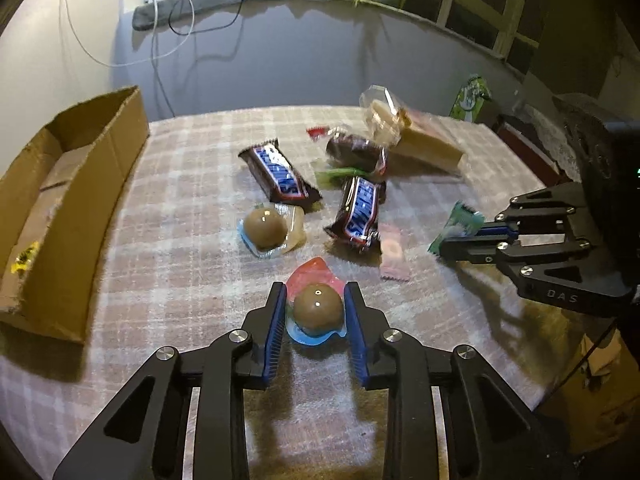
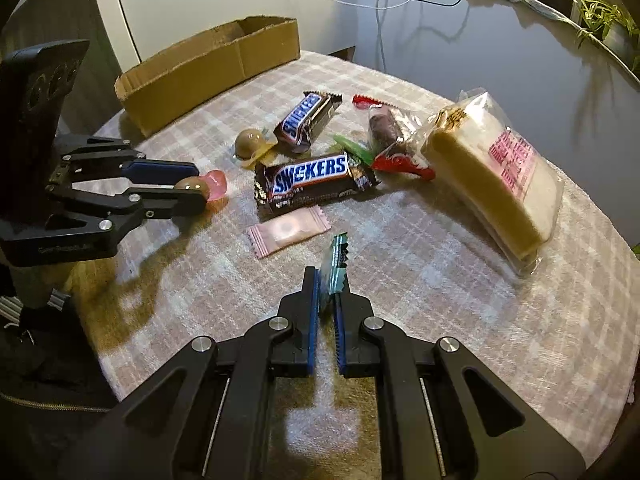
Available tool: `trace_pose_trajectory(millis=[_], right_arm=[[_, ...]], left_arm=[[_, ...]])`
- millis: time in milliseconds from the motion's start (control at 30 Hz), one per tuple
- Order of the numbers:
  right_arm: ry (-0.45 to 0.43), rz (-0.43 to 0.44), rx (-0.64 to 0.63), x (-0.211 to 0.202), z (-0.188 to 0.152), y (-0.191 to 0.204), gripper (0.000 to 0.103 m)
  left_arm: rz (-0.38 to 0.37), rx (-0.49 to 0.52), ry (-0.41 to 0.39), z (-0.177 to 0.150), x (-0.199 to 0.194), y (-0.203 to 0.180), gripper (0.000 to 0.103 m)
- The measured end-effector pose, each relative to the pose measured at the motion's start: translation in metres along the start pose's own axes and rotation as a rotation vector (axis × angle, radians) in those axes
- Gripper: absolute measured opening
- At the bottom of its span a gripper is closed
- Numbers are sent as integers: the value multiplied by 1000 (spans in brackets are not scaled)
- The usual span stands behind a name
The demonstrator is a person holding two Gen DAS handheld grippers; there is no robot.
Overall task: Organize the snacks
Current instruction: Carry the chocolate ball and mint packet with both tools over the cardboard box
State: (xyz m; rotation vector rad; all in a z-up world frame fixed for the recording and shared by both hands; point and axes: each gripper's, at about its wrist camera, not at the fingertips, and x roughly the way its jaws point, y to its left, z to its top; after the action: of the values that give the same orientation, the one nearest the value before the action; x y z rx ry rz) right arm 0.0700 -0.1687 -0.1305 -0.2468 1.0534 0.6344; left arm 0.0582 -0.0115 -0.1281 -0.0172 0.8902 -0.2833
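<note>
Clamped between the blue pads of the left tool sits a chocolate ball in a red-and-blue wrapper, low over the plaid counter, while the right tool at its three o'clock is pinched tight on a small green packet. Outward at twelve o'clock lie a second chocolate ball, two Snickers bars, a pink candy and a bagged cake slice, with the open cardboard box at ten o'clock.
</note>
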Motion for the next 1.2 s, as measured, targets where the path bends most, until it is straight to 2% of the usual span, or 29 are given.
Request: trace_pose_trajectory(millis=[200, 300, 400, 500, 767, 967, 1200], right_arm=[[-33, 4, -8, -9, 14, 3, 7], [-20, 1, -27, -3, 20, 7, 5], [16, -12, -32, 6, 17, 8, 5], [27, 30, -7, 3, 16, 1, 6], [48, 30, 60, 1, 0, -12, 6], [33, -22, 40, -1, 1, -6, 6], [-36, 2, 80, -20, 22, -10, 6]], left_arm=[[12, -8, -53, 10, -18, 7, 27], [22, -18, -64, 12, -21, 15, 27], [24, -25, -66, 11, -22, 20, 27], [23, -29, -68, 10, -22, 21, 27], [13, -24, -62, 8, -18, 17, 27], [17, -27, -71, 8, -21, 17, 27], [35, -48, -102, 12, -34, 31, 27]])
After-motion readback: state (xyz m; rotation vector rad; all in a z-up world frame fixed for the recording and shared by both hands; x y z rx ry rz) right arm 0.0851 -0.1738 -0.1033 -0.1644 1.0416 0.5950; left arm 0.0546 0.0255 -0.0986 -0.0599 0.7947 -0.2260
